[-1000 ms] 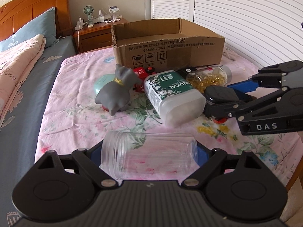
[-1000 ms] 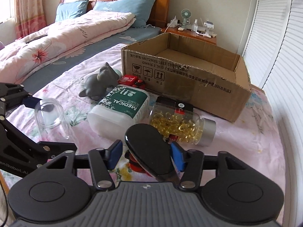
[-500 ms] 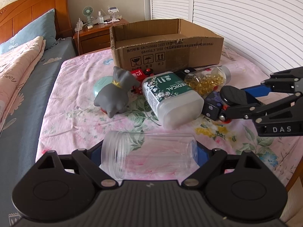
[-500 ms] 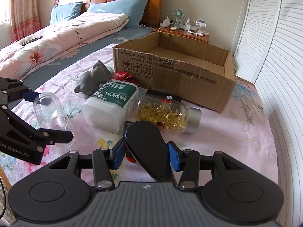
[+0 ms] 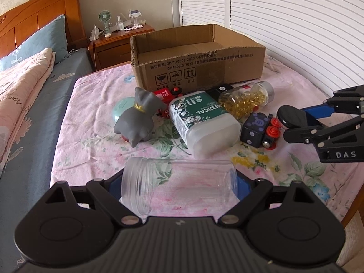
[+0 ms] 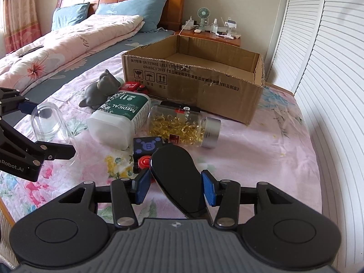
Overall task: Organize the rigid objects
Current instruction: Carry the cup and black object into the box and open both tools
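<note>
Clear jar lies sideways between the left gripper pads, held end to end with the jaws wide; being smooth, it could slip out on the way to the cardboard box beyond the jaws. In the right view, the right gripper is clamped narrowly on a black spoon-like scoop, whose tapered shape might twist.

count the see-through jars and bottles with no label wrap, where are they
2. An empty clear jar lies on its side between the left gripper's pads. A clear bottle of yellow capsules lies on the bedspread before the cardboard box. Others may be hidden behind the pile.
</note>
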`<state>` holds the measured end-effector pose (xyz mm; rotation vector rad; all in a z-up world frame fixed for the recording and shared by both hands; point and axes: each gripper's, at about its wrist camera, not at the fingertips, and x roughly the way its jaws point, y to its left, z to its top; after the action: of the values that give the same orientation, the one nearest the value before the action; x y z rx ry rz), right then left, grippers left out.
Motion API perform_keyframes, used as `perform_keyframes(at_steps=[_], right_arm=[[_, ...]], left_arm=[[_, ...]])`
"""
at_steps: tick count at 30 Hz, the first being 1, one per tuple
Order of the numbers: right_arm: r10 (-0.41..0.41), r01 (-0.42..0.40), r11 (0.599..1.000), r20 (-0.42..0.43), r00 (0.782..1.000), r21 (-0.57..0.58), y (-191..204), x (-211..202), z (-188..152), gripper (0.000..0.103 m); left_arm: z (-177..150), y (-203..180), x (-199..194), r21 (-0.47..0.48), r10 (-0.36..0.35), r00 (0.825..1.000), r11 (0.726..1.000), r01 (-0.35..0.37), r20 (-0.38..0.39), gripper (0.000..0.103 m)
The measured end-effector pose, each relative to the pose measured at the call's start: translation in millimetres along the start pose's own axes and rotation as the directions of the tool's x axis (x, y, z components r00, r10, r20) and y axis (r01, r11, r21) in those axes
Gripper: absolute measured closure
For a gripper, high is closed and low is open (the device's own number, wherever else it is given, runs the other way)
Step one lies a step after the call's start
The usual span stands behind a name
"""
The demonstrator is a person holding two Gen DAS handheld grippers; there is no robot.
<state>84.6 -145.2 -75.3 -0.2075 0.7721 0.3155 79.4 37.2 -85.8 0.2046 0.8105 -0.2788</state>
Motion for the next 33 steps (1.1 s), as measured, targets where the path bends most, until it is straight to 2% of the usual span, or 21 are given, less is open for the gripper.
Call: perform_keyframes(at_steps=[9, 16, 20, 24, 33], right_arm=[[0.008, -0.008, 1.000, -0.012, 1.000, -0.019, 0.3, -3.9, 10.1, 0.050], [0.009, -0.009, 1.000, 0.000, 1.000, -0.010, -8.9, -10.7, 32.0, 0.050], [0.010, -0.009, 1.000, 0.043, 0.999, -0.021, -17.7, -15.5, 53.1, 0.050], [0.008, -0.006, 1.000, 0.083, 0.997, -0.031, -30.1, -13.6, 83.1, 0.050], [-0.016, 0.017, 1.000, 0.081, 0.997, -0.008, -62.2, 21.0, 144.1, 0.050]], left_arm=[[12.2, -2.6, -13.2, 0.028, 0.007, 1.000, 1.000, -0.007, -0.005, 0.013], [43.2, 1.5, -21.7, 0.044, 0.011, 1.000, 0.999, -0.012, 0.023, 0.013], [76.7, 6.8, -21.2, 0.045, 0.012, 0.998, 0.999, -0.015, 0.055, 0.013], [119.9, 14.2, -12.4, 0.063, 0.063, 0.992, 0.996, -0.069, 0.105, 0.013], [214.6, 38.6, 48.4, 0.032, 0.082, 0.989, 0.996, -0.087, 0.123, 0.013]])
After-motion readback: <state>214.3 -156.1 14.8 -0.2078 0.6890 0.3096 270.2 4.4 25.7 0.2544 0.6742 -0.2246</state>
